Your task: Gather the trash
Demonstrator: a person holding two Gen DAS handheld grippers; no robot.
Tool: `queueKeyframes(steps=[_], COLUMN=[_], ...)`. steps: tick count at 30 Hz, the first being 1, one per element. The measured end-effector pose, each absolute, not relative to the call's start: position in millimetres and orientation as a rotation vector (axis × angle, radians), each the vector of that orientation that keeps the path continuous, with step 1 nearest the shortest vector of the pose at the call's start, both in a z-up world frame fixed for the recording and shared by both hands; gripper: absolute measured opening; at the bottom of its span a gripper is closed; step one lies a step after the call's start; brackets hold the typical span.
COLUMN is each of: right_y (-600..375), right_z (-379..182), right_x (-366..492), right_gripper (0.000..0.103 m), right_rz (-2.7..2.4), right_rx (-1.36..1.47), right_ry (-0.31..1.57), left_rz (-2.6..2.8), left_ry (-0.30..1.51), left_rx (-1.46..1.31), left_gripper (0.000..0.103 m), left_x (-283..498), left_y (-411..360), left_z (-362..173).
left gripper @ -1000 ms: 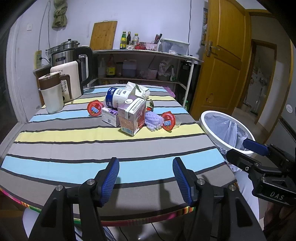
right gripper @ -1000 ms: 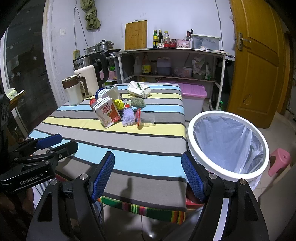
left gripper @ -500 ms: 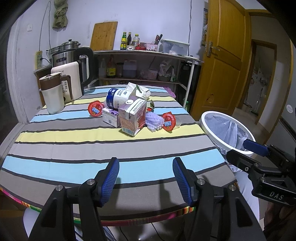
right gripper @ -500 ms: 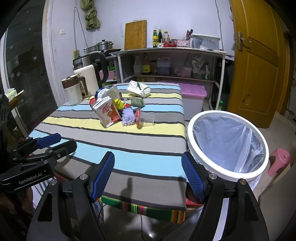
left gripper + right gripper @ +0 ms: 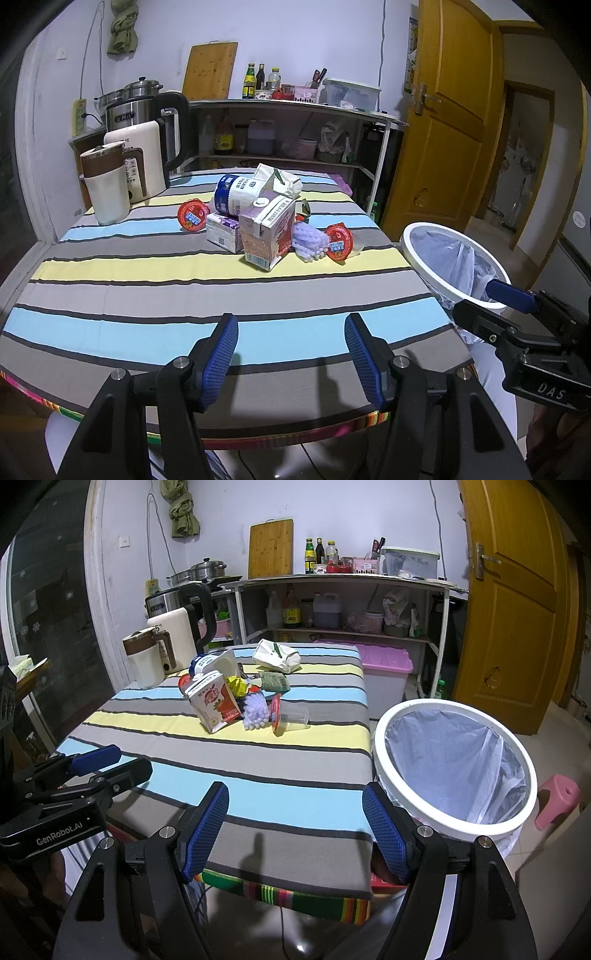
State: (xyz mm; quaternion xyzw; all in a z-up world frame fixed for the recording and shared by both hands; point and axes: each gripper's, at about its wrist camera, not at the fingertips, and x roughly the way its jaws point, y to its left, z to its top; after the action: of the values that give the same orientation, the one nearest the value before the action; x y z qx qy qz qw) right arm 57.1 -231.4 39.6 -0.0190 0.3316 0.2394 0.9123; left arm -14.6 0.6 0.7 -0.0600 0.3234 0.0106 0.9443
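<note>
A pile of trash lies mid-table on the striped cloth (image 5: 147, 291): a milk carton (image 5: 267, 236) (image 5: 214, 703), a small purple box (image 5: 223, 232), a blue-white can (image 5: 236, 195), a purple foam net (image 5: 310, 242) (image 5: 255, 710), two red-lidded cups (image 5: 340, 245) (image 5: 192, 216) and a white paper bag (image 5: 277, 656). A white bin with a plastic liner (image 5: 454, 764) (image 5: 450, 266) stands off the table's right edge. My left gripper (image 5: 291, 354) is open and empty over the near edge. My right gripper (image 5: 295, 830) is open and empty beside the bin.
A white jug (image 5: 107, 184), a cream kettle (image 5: 140, 166) and a steel kettle (image 5: 147, 118) stand at the table's far left. A shelf with bottles (image 5: 332, 602) is behind. A pink-lidded box (image 5: 384, 661) and a pink stool (image 5: 557, 801) sit on the floor. A yellow door (image 5: 517, 590) is at right.
Both grippers stay open. The left view has shifted slightly, with the trash pile a little nearer; the right view is almost unchanged.
</note>
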Motion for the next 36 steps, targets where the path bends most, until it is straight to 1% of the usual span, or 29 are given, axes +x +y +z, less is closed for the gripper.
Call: queueKeyframes(steps=[18,36], right_y=[-225,-185], right_z=[30,21], right_x=[66,136], right_gripper=[0.075,0.075], right_rz=[0.508,0.577], right_rx=[-0.051,-0.071], right_ry=[0.71,0.768], left_rz=[0.03,0.028], left_ry=[0.674,0.652], left_rx=[-0.141,-0.071], left_gripper=[0.06,0.06], left_x=[4,90], left_y=[9,37], left_z=[-9,-8])
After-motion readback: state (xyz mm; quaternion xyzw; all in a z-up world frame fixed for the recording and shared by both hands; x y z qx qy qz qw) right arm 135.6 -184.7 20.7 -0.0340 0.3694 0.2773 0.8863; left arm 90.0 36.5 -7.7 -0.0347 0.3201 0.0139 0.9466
